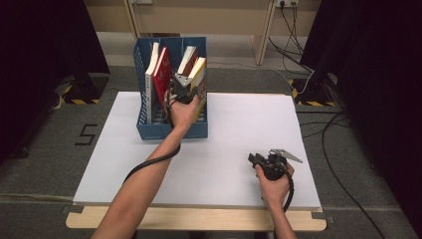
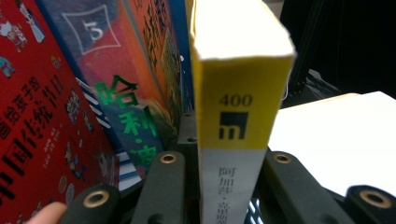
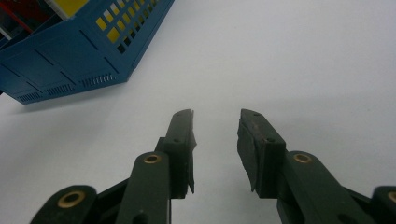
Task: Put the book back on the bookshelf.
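Observation:
A blue file rack stands at the back left of the white table with several upright books in it. My left gripper reaches into the rack from above and is shut on a thick yellow book. In the left gripper view its jaws clamp both sides of the yellow book, whose spine is yellow on top and white below. My right gripper rests low over the table at the front right. The right gripper is open with nothing between its pads.
A red book and a white-spined one lean at the rack's left side; the red book and a blue and orange one stand close beside the held book. The rack's corner lies far left of my right gripper.

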The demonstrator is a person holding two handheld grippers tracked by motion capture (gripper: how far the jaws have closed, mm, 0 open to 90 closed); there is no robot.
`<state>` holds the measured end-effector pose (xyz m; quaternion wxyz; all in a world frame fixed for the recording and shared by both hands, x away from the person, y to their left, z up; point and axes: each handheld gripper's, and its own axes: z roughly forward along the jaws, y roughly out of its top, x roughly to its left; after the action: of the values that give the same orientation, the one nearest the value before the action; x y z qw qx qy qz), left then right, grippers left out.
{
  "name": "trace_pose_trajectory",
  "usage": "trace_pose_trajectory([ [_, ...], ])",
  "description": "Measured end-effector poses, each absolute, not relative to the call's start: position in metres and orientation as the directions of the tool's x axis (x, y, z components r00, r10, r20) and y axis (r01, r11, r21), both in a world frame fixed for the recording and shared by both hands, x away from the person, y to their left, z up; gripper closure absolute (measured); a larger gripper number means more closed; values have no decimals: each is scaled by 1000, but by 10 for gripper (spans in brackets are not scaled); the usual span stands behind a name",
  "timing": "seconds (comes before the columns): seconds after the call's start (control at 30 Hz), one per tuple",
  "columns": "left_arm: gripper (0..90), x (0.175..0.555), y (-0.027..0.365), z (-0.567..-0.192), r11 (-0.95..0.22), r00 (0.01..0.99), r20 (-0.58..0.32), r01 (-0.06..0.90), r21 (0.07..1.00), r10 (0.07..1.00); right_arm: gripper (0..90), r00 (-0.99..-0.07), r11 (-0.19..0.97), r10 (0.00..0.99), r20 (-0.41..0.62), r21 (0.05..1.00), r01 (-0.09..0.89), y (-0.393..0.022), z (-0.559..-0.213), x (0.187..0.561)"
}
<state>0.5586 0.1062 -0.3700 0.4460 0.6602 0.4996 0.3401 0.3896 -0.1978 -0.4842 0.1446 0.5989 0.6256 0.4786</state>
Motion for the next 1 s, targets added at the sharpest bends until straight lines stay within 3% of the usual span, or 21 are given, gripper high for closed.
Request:
trace_pose_trajectory([
  [0.73,747,568,103,-381,-112,273,18,336,935,962,661,-245,-170,888,388,773,611,-197,-486,390],
  [1.0,683,558,106,-375,-112,298,11,325,939,954,660,-250,-159,891,379,775,611,-198,-486,389],
])
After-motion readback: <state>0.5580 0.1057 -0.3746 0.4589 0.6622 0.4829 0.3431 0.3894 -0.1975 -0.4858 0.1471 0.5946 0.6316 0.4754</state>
